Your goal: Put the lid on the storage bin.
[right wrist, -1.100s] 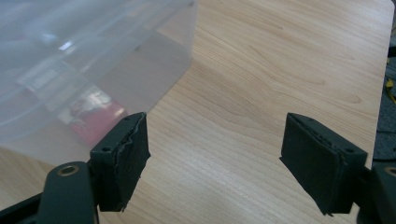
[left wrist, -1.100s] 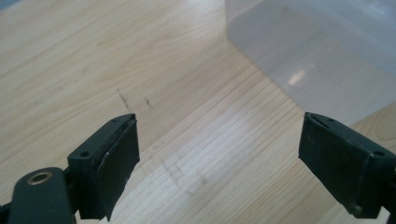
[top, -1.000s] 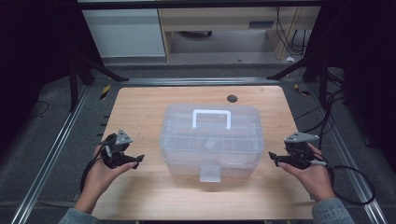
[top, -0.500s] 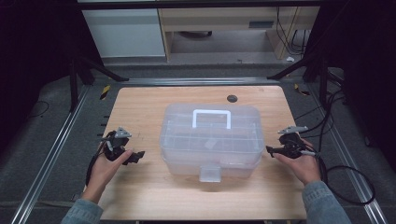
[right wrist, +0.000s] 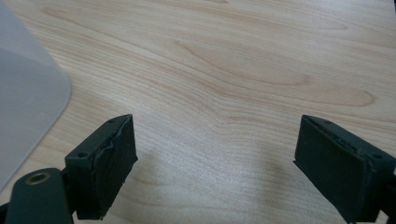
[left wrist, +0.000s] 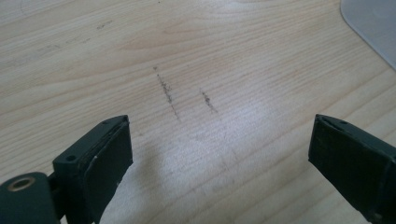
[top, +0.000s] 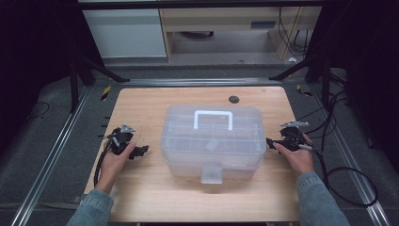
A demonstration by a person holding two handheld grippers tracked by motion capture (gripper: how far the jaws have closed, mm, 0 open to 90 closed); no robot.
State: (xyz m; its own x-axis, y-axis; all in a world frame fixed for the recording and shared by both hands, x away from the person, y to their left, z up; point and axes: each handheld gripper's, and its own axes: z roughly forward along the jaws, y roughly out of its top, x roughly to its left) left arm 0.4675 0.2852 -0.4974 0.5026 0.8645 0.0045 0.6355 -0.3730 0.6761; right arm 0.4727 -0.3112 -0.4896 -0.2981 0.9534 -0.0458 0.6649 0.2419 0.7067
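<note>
A clear plastic storage box (top: 211,139) with a white handle (top: 213,117) and a front latch (top: 211,175) stands shut in the middle of the wooden table (top: 141,103). My left gripper (top: 137,151) hovers low over bare wood just left of the box, jaws wide apart and empty (left wrist: 219,140); the box's corner (left wrist: 373,23) shows at the upper right. My right gripper (top: 270,142) sits close to the box's right side. Its jaws have just been opening and stand wide with nothing between them (right wrist: 215,140), the box's corner (right wrist: 23,93) at the left.
A small black round cap (top: 234,99) lies on the table behind the box. Cables (top: 348,188) trail off the right edge. Metal rails (top: 61,141) run along both sides of the table, with dark stands and shelving beyond the far edge.
Both hands have moved forward along the box's sides and dropped lower. The right gripper has also come in closer to the box's right wall.
</note>
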